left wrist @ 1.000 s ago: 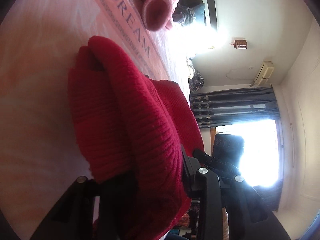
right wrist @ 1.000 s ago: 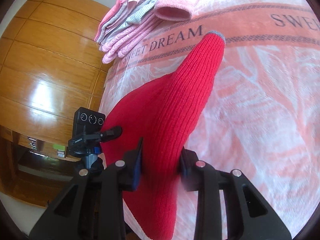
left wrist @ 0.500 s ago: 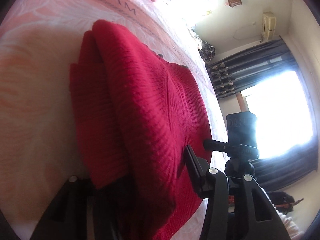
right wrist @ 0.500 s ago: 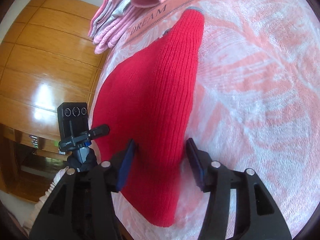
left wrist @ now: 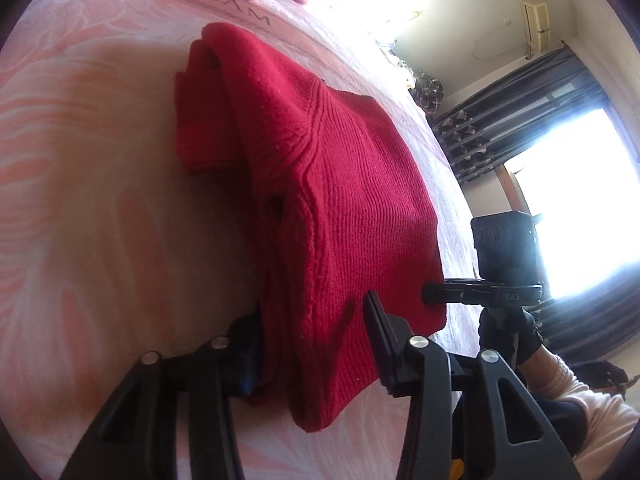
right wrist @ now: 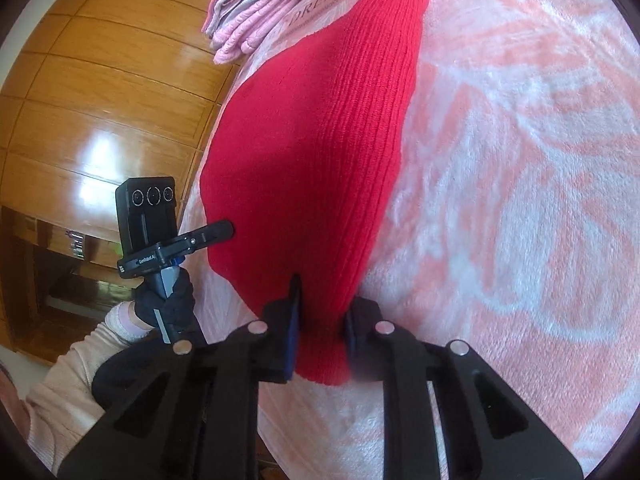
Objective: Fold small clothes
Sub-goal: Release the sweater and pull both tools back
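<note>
Soft, thick and floppy, the red knit sweater [left wrist: 340,200] lies folded on the bed [right wrist: 520,160], both grippers' fingers clamped on its near edge, the sensible hold.

- One red knit sweater [left wrist: 332,184], folded over itself on the bed.
- One pink patterned blanket [right wrist: 520,160] covering the bed, with one printed band of lettering near its far edge.
- One stack of folded pink and grey clothes [right wrist: 248,20] at the bed's far corner; the number of pieces in it cannot be told.
- Two grippers: the left gripper [left wrist: 312,344] and the right gripper [right wrist: 322,320], each with two jaws.
- Two gloved hands [right wrist: 166,300], one on each handle.
- One curtained window [left wrist: 576,184].
- One wall air conditioner [left wrist: 536,16].
</note>
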